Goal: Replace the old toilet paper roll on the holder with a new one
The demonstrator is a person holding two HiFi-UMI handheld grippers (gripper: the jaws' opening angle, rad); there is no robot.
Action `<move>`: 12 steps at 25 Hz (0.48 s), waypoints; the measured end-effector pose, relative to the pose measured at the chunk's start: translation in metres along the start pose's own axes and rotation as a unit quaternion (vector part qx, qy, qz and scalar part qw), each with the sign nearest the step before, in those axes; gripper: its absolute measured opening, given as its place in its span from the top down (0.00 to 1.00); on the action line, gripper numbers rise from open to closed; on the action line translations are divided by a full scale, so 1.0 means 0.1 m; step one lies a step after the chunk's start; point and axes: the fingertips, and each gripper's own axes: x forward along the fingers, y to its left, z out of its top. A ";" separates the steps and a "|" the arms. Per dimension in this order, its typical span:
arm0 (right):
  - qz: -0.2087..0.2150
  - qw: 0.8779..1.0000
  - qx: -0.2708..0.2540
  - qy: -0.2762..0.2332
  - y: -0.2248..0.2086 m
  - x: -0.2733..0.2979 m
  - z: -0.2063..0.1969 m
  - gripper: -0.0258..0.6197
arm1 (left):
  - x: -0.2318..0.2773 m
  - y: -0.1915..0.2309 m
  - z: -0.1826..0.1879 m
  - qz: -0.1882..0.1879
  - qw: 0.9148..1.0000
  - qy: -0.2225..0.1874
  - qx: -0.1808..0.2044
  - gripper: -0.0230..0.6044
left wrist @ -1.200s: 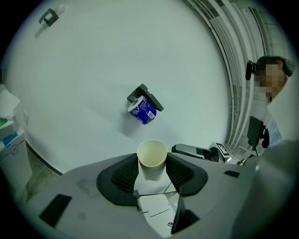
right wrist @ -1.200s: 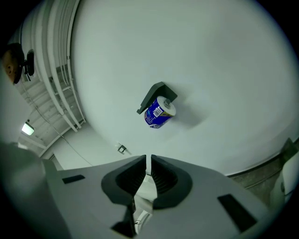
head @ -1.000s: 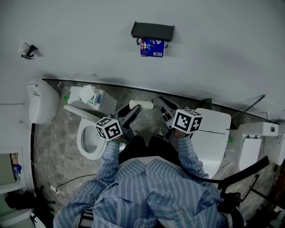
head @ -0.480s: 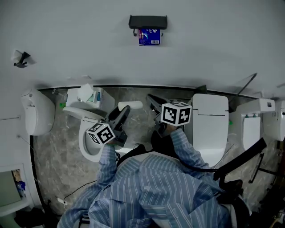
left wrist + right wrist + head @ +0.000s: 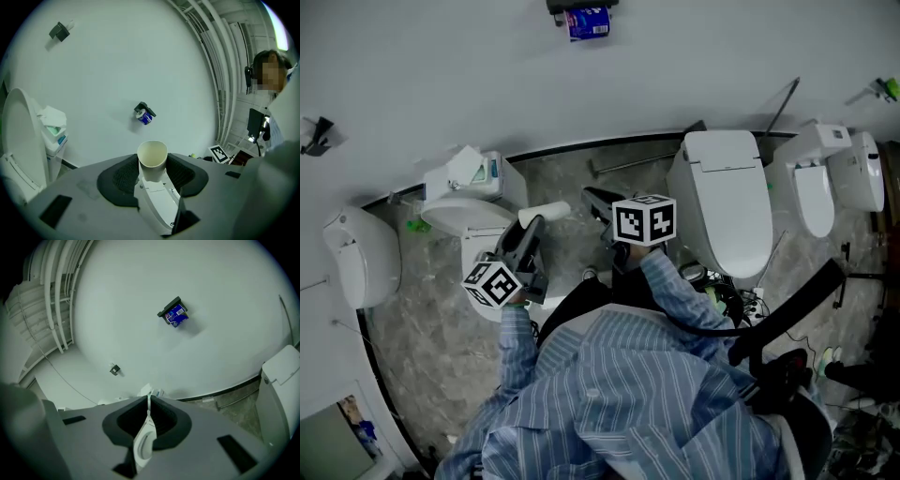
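Both arms reach forward from the body in striped sleeves [image 5: 677,289], elbows bent, and the two tools sit side by side above the grey stone floor [image 5: 431,347]. The left gripper [image 5: 534,227] points about level towards the wall [image 5: 694,75]. Its jaws stand partly apart and clamp the sides of an empty cardboard tube [image 5: 547,214]. In the left gripper view the tube [image 5: 152,155] lies along the jaws with its open end facing the wall. The right gripper [image 5: 598,202] is just beside the left one and tips somewhat downward. In the right gripper view its jaws meet [image 5: 148,400] with nothing between them. The black holder [image 5: 578,7] is fixed high on the wall, well apart from both tools, and a blue packet [image 5: 588,22] sits directly under it. A white toilet [image 5: 727,187] stands to the right of the right arm.
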 end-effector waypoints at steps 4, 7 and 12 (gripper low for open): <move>-0.019 1.000 -0.005 -0.002 0.17 -0.19 -0.32 0.92 | -0.23 -0.08 -0.13 -0.021 1.000 -0.002 -0.006 0.67; -0.033 0.999 -0.006 -0.012 0.22 -0.38 -0.45 0.92 | -0.29 -0.21 -0.25 -0.042 0.999 0.005 -0.008 0.67; -0.049 0.998 0.001 -0.033 0.24 -0.62 -0.51 0.92 | -0.32 -0.42 -0.37 -0.069 0.997 0.017 -0.005 0.67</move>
